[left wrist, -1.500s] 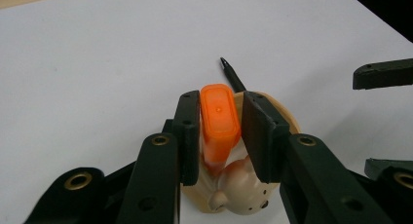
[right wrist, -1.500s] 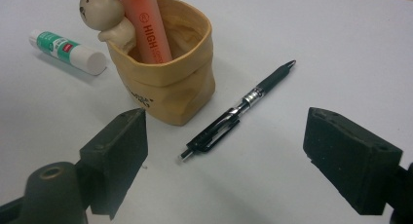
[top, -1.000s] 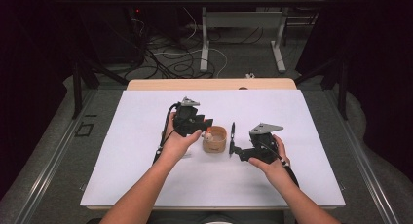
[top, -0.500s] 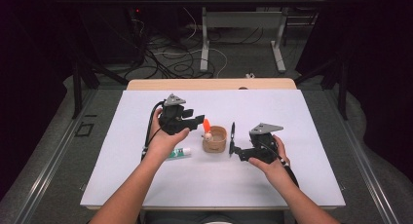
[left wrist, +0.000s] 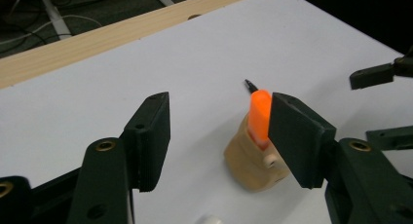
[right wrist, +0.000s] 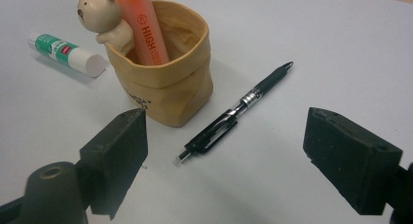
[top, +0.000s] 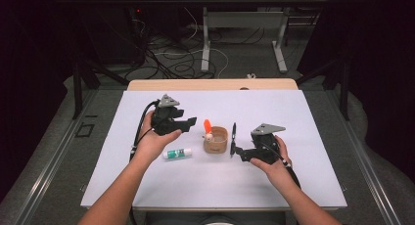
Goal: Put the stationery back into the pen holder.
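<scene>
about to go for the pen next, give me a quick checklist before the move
1. Orange highlighter standing in the tan pot, let go: ok. The left tongs have just been opening and nothing is pressed between the pads.
2. Right tongs open wide enough for the pen: ok.
3. Pen lying flat on the table beside the pot, apart from it: ok.
4. Pen lined up between the right tongs: ok, it lies ahead in the gap.
5. Glue stick out of the path: ok, it lies on the pot's far side.
6. Pot steady enough if nudged: cannot tell.
</scene>
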Demonstrator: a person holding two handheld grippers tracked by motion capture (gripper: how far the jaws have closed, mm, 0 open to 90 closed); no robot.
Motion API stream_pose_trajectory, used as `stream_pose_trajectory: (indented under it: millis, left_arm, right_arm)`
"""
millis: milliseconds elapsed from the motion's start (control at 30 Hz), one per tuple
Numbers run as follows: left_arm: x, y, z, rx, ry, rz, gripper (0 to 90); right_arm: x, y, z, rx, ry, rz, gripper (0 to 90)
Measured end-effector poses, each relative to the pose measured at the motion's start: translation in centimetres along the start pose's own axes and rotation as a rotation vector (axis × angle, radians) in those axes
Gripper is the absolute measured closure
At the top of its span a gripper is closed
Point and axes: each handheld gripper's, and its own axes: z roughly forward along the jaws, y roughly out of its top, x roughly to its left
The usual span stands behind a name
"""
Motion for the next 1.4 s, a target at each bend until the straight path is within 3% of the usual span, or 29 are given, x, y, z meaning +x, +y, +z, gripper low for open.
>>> stream_pose_trajectory:
  millis: [167,367,533,633,733,1000,1200,1400]
  left_arm:
    - [0.8,-0.7,-0.3,0.005,0.008,0.005,37.9]
    - [2.0,-1.5,-0.3,0.037,0.0,-0.003,22.5]
    - [2.6,-2.3,-0.1,0.078,0.001,0.017,14.3]
    - [2.8,-2.7,-0.1,0.107,-0.015,0.046,4.8]
    - [2.9,-3.1,-0.1,0.132,-0.001,0.081,0.8]
    - [3.1,-4.4,0.2,0.27,0.036,0.217,0.4]
    - [3.2,-5.3,0.3,0.314,0.032,0.284,0.4]
    - [3.2,-5.6,0.4,0.365,0.017,0.315,0.4]
  right_arm:
    - [0.0,0.0,0.0,0.0,-0.003,-0.003,16.1]
    - [0.0,0.0,0.0,0.001,-0.002,-0.002,16.1]
    - [0.0,0.0,0.1,0.001,-0.001,-0.005,16.1]
    - [0.0,0.0,0.0,0.003,-0.001,-0.009,16.1]
    - [0.0,0.0,0.0,0.008,-0.001,-0.007,16.1]
    - [0.1,0.0,0.0,0.014,0.002,-0.005,16.1]
    - [0.1,-0.1,0.1,0.013,0.002,-0.003,16.1]
    - [0.2,-0.1,0.2,0.01,0.005,-0.006,16.1]
